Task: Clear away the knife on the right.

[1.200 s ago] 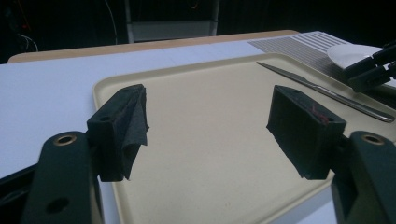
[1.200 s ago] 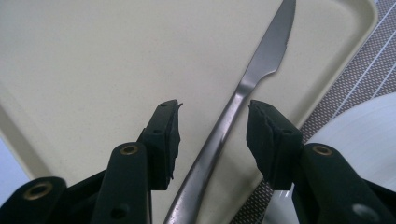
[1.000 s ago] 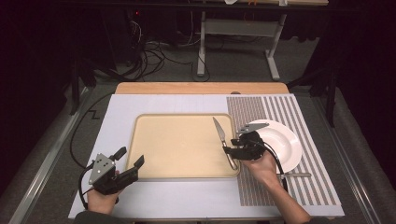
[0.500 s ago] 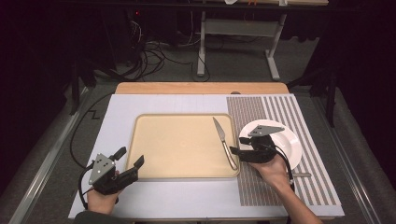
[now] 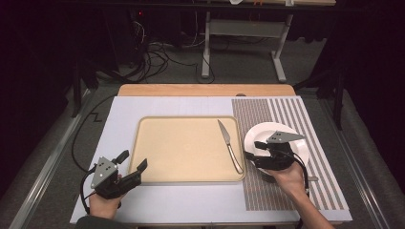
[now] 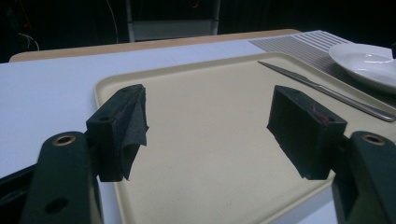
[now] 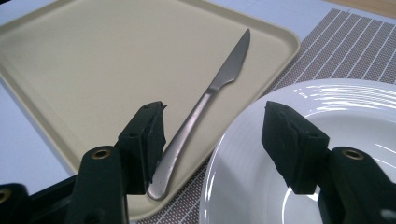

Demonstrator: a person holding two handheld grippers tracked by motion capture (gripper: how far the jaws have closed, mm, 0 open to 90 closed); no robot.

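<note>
Knife lies on the right edge strip of the beige tray, blade pointing away from the person, handle end near the tray's front right corner. That is just to the left of the right gripper, which hangs over the near-left rim of the white plate.

Going left to right: the left gripper rests off the tray's front left corner, released, jaws spread wide with nothing between them; the tray's open surface lies ahead of it. The right gripper is also released; its jaws have just been opening, and in the right gripper view the knife handle lies beside the left jaw, not between the pads, while the plate rim sits in the gap.

The work seems to be moving tableware between tray and striped placemat. If the plate is next, a good grip would straddle the rim squarely and close gently, since glazed china slips and the knife is close enough to nudge.

Something thin pokes out beside the right hand on the placemat in the high view; it is too small to identify.
</note>
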